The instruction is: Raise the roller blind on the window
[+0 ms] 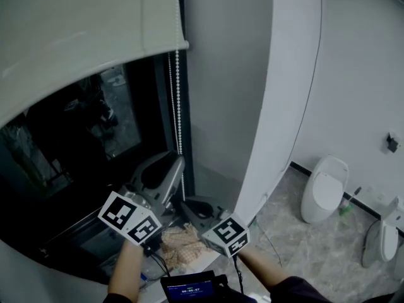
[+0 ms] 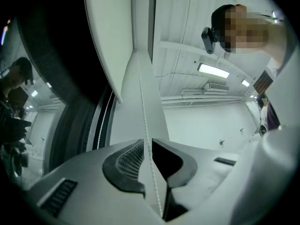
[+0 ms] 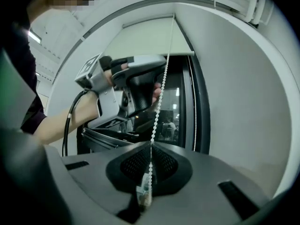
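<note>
Roller blind fills the upper left of the head view. Its bottom bar sits partway down the dark window, so I judge it only partly raised. To its right the bead chain drops straight down beside the window frame, long axis vertical, to my two grippers at lower centre. My left gripper is the higher one on the chain. In its own view the jaws stand narrowly apart and the chain runs loose through the gap. My right gripper, just below and to the right, has its jaws pressed together on the chain, just above a small connector piece. I judge the pull must go straight down along the chain from the right gripper, with the left ready to close higher up.
</note>
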Demonstrator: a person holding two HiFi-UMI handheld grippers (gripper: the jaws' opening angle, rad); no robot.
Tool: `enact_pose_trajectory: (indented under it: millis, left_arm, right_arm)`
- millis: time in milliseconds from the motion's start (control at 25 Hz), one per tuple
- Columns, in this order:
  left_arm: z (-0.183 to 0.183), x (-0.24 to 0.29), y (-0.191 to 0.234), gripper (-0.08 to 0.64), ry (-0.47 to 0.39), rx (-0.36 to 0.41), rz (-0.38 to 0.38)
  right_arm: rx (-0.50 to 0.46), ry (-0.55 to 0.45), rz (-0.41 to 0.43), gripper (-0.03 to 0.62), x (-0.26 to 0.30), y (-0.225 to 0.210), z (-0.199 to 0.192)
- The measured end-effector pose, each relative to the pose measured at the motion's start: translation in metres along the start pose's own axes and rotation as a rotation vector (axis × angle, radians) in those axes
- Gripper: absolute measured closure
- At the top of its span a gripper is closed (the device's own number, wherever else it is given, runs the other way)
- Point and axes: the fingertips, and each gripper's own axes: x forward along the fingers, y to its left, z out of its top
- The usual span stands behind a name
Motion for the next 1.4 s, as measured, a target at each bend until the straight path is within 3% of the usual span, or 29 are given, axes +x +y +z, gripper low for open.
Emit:
enact_pose_trajectory:
  millis: [440, 720, 1000, 1200, 1400]
  left_arm:
    - [-0.001, 0.011, 0.001, 0.546, -0.010, -0.015, 0.020]
    - [-0.022, 0.000, 0.013, 0.546, 0.011, -0.013, 0.054]
    - [-0.044, -0.011, 0.015, 0.546, 0.051, -0.010, 0.061]
    - [-0.086, -0.023, 0.013, 0.546, 0.110, -0.061, 0.060]
    - [-0.131, -0.039, 0.010, 0.546, 0.180, -0.102, 0.056]
  right_arm:
    - [0.035, 0.079, 0.017, 0.581, -0.007, 0.016, -0.046]
    - [0.152, 0.158, 0.073, 0.580, -0.016, 0.008, -0.074]
    - [0.163, -0.019, 0.098, 0.577, -0.014, -0.018, 0.018]
    - [0.111, -0.163, 0.100, 0.574, -0.012, -0.036, 0.111]
    - [0.027, -0.229, 0.108, 0.554, -0.003, -0.037, 0.172]
